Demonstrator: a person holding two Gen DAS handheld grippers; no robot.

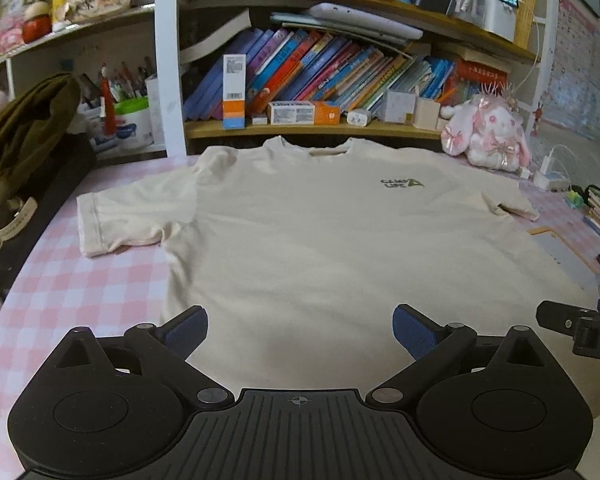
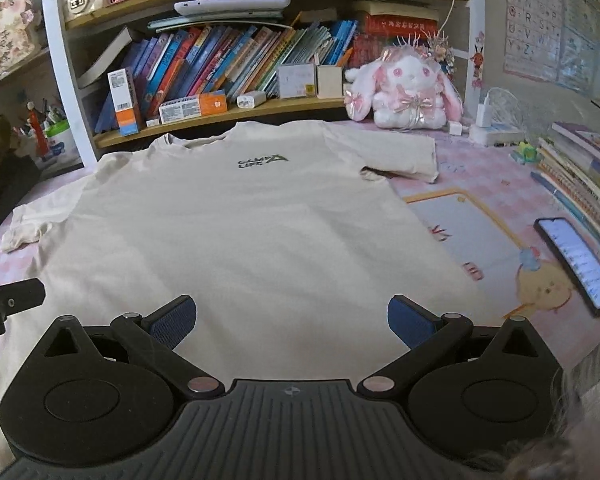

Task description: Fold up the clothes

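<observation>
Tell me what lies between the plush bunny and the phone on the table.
In the right wrist view, a white charger block sits beside the plush bunny; then pink table mat runs to the phone.

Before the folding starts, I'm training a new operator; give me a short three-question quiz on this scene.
1. True or false: the left tool is already shut on the T-shirt.
2. Multiple choice: what lies on the table to the right of the T-shirt, screen lit? A) a tablet B) a phone C) a laptop
3. Fill in: the plush rabbit sits just beyond the shirt's ____ sleeve, as seen from the right wrist view.

Key: 1. False; both the left and right tool are open above the hem and hold nothing. 2. B. 3. Right.
</observation>
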